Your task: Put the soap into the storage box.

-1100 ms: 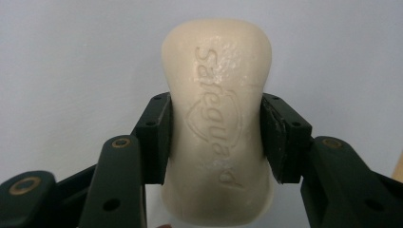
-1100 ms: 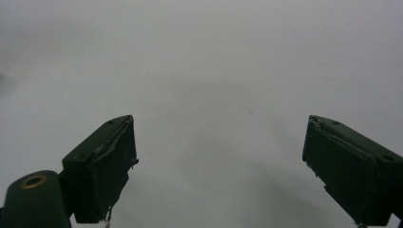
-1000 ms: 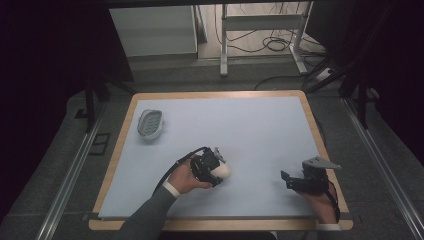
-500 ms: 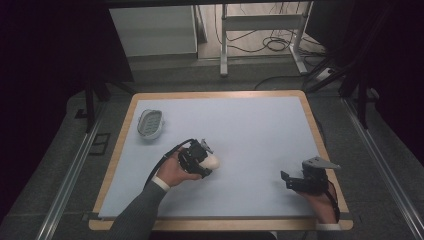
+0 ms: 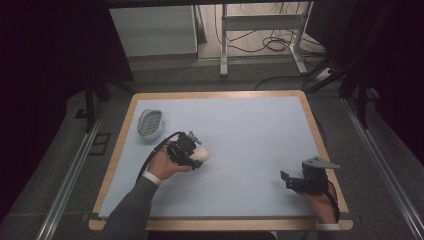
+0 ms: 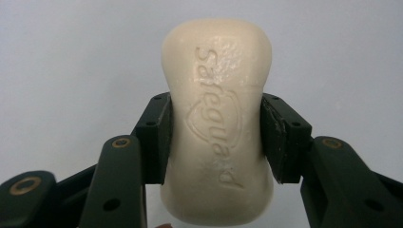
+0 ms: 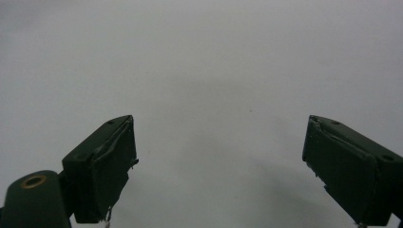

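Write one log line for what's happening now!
left gripper: shut on soap bar | right gripper: open, idle | soap dish: empty

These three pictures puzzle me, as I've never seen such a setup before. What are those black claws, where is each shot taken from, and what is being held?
A person sits at a table with a hand-held two-jaw gripper in each hand. The wide picture comes from a camera overhead; the two close-ups come from cameras riding on the grippers. The left gripper is clamped on a cream bar of soap, its pads pressing both sides. The right gripper is open over bare tabletop, holding nothing. A small soap dish lies near the table's far left.
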`<act>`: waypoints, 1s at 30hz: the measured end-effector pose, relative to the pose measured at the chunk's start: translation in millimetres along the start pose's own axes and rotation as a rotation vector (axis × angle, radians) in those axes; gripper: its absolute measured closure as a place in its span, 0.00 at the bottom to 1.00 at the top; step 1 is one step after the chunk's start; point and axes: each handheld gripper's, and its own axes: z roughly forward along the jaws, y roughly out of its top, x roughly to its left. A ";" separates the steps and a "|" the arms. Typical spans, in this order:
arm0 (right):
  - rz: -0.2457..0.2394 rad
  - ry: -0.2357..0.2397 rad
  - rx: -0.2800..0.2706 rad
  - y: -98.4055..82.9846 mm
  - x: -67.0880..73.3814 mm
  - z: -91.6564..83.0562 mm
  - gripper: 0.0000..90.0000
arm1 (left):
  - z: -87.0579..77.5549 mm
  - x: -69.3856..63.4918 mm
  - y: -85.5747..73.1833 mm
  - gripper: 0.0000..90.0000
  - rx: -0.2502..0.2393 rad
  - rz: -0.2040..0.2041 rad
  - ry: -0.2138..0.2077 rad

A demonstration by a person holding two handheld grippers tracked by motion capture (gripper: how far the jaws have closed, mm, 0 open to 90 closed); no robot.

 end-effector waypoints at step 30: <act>0.002 -0.006 0.006 -0.8 -1.5 0.1 0.12 | -22.8 45.7 -5.1 0.55 -0.022 -0.102 0.065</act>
